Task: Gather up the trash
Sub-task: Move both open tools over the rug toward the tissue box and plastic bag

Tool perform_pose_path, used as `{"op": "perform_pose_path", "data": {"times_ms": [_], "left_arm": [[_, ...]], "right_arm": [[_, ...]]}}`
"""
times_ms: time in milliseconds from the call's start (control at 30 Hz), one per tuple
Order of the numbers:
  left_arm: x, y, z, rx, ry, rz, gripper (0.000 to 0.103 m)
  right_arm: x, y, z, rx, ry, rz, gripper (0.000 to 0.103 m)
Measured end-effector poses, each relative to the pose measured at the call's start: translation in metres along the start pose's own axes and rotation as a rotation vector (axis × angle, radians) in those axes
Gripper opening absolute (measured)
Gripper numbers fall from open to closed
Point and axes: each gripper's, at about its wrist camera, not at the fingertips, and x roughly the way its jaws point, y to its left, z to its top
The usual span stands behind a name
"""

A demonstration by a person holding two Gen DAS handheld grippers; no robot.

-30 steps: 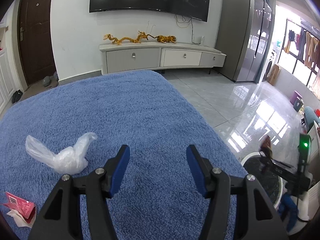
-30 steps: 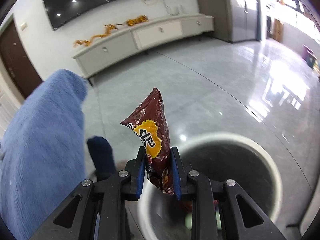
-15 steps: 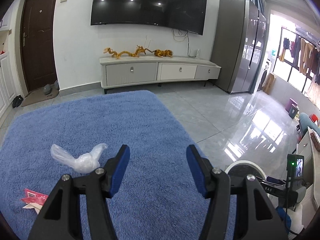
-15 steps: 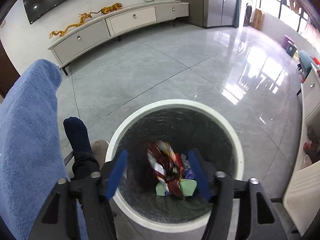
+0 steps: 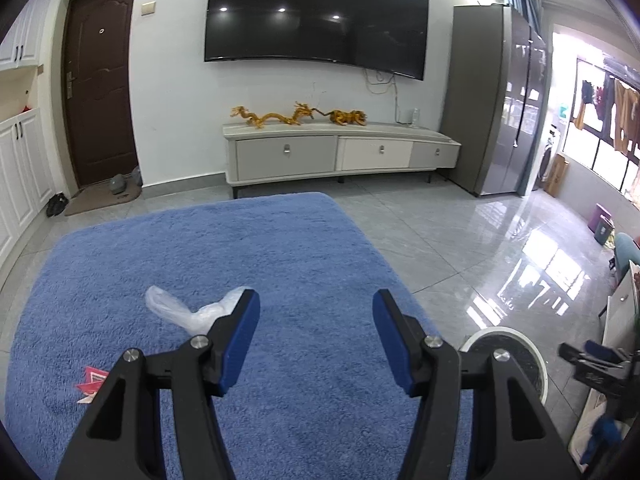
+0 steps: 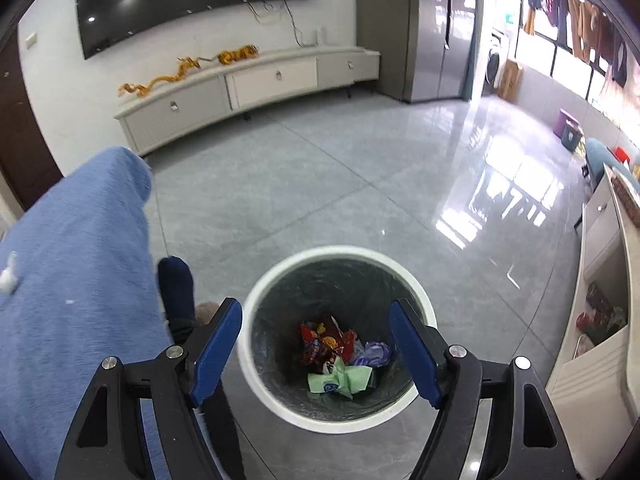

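My right gripper (image 6: pixel 316 348) is open and empty, held above the white-rimmed trash bin (image 6: pixel 416 280). Inside the bin lie a red-brown snack bag (image 6: pixel 324 342), a green wrapper (image 6: pixel 340 380) and a purple wrapper (image 6: pixel 374 354). My left gripper (image 5: pixel 316 338) is open and empty above the blue rug (image 5: pixel 200 240). A crumpled clear plastic bag (image 5: pixel 188 310) lies on the rug just left of the left finger. A red and white wrapper (image 5: pixel 92 380) lies at the rug's near left. The bin's rim (image 5: pixel 504 334) shows at the right in the left wrist view.
A white TV cabinet (image 5: pixel 340 152) with gold dragon figures stands against the far wall under a TV. A grey fridge (image 5: pixel 492 100) stands at the right. A foot in a dark sock (image 6: pixel 176 292) is between rug and bin. A white cabinet (image 6: pixel 600 300) stands right of the bin.
My right gripper opened and dropped the snack bag into the bin, then rose. My left gripper lifted and pulled back from the rug, staying open.
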Motion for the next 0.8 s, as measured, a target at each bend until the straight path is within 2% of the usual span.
{"op": "perform_pose_path", "data": {"times_ms": [233,533,667,800], "left_arm": [[-0.016,0.014,-0.006,-0.014,-0.02,0.057,0.057],[-0.065,0.054,-0.014,-0.053,-0.086,0.09,0.057],[-0.092,0.077,-0.021,-0.063,-0.123,0.092,0.069],[-0.115,0.097,-0.027,-0.054,-0.148,0.116,0.069]], "right_arm": [[-0.06,0.024,0.003,-0.045,-0.095,0.08,0.08],[-0.127,0.053,0.007,-0.098,-0.195,0.188,0.085],[-0.155,0.067,0.004,-0.13,-0.236,0.23,0.087],[-0.176,0.084,-0.001,-0.158,-0.268,0.266,0.088]]}}
